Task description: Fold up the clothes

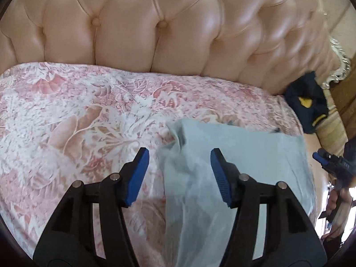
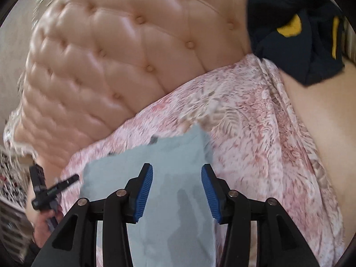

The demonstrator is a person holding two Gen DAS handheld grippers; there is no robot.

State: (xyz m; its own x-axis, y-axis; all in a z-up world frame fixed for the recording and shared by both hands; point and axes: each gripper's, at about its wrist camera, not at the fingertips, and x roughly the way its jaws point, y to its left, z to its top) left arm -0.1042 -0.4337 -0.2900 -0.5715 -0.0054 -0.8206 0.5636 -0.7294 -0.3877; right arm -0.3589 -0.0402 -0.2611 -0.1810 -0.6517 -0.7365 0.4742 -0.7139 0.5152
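A light blue garment (image 1: 233,153) lies flat on the pink floral bedspread (image 1: 77,115), partly folded into a long strip. My left gripper (image 1: 179,173) is open above its left edge, holding nothing. My right gripper (image 2: 176,191) is open above the same garment (image 2: 160,160), holding nothing. The right gripper also shows at the right edge of the left wrist view (image 1: 327,158). The left gripper shows at the left edge of the right wrist view (image 2: 51,189), held in a hand.
A tufted pink headboard (image 1: 155,26) rises behind the bed. A dark navy garment with yellow patches (image 1: 307,104) lies at the bed's far corner; it also shows in the right wrist view (image 2: 296,31). A patterned rug (image 2: 11,173) lies on the floor.
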